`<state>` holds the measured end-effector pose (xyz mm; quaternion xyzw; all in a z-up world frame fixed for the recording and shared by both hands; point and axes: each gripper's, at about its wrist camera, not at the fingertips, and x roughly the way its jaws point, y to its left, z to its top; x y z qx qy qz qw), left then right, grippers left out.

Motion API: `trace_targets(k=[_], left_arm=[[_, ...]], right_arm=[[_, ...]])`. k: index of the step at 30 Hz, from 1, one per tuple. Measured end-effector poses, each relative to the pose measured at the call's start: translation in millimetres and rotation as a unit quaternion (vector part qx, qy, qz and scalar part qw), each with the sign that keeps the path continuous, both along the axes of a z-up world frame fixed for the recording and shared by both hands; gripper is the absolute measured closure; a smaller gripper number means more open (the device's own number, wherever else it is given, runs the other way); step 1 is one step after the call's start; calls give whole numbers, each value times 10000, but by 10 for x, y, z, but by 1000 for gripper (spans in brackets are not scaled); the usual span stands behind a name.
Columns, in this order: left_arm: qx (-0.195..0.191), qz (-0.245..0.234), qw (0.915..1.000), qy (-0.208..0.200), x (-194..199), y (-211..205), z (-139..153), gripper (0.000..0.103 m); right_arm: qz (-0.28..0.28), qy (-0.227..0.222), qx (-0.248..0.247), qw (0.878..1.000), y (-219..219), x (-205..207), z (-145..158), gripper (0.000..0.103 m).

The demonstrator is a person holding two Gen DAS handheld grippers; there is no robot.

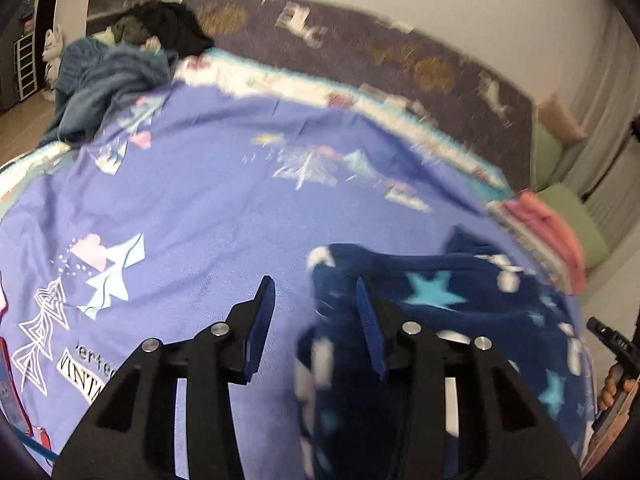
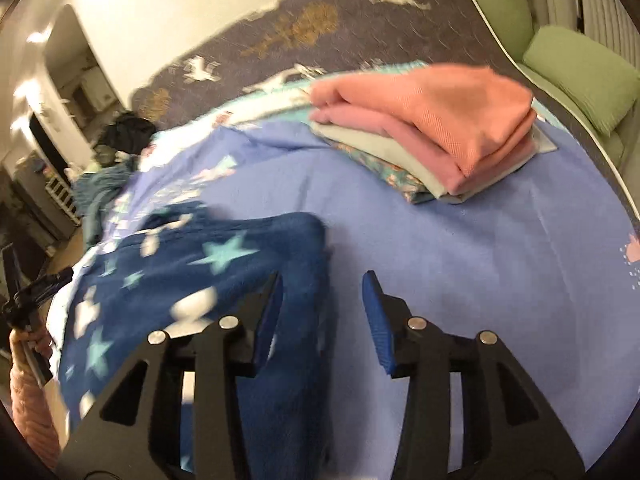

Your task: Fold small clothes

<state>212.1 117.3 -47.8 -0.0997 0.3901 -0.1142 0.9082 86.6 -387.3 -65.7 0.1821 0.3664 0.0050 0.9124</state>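
A bed covered by a periwinkle-blue sheet (image 1: pixel 208 208) printed with pastel triangles, clouds and lettering fills both views. Along the bed's far side runs a dark purple-grey blanket (image 1: pixel 360 40) patterned with gold trees and white animals, and a white and turquoise patterned edge (image 1: pixel 304 88) lies between it and the sheet.

A navy fleece garment with light-blue stars and white shapes (image 2: pixel 192 280) lies spread on the sheet, the near part of it directly under both grippers. In the right wrist view its right edge runs down between the fingers.

At the far left corner of the bed sits a crumpled heap of teal-blue and black clothes (image 1: pixel 116 64). On the opposite side, well apart from the fleece garment, a folded stack of small clothes (image 2: pixel 432 136) rests on the sheet: salmon-orange on top, pink beneath, then grey, with a floral teal piece at the bottom. Green cushions (image 2: pixel 576 76) sit beyond the bed near a curtain.

The left gripper (image 1: pixel 316 292) hangs above the garment's left edge with its blue-padded fingers spread apart and nothing between them. The right gripper (image 2: pixel 324 284) hangs above the garment's right edge, likewise spread wide and holding nothing. Both views are motion-blurred.
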Motion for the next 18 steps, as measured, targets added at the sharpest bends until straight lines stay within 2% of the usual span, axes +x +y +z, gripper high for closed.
trace_targets(k=[3, 5, 6, 7, 8, 9, 10, 11, 13, 16, 18], left_arm=[[-206, -349, 9989, -230, -464, -95, 149, 59], [-98, -587, 9979, -273, -783, -257, 98, 51], [138, -671, 9973, -262, -907, -349, 0, 45], [449, -697, 9963, -220, -994, -410, -124, 45], [851, -682, 9939, -139, -1033, -486, -274, 45], [1318, -610, 9894, -85, -1088, -551, -426, 39], [1620, -530, 9853, -133, -1157, -563, -560, 33], [1469, -463, 9878, -215, -1227, -506, -561, 33], [978, -311, 9947, -87, -1312, -322, -427, 33], [456, 66, 9986, -248, -1487, -12, -239, 33], [273, 192, 9991, -267, -1593, 162, -176, 33]], right_arm=[[474, -335, 279, 9979, 202, -416, 151, 61], [786, -452, 505, 9946, 337, -669, 164, 61], [948, -457, 671, 9922, 438, -775, 116, 61], [1035, -381, 733, 9912, 522, -857, 35, 61], [990, -123, 601, 9932, 613, -911, -117, 62], [886, 135, 411, 9951, 662, -915, -234, 67], [710, 401, 156, 9965, 694, -928, -393, 74], [573, 309, 73, 9979, 703, -1010, -447, 74], [489, 261, 128, 9984, 682, -1120, -361, 73], [364, -2, 245, 9990, 588, -1312, -187, 64], [230, -53, 233, 9995, 494, -1414, -134, 63]])
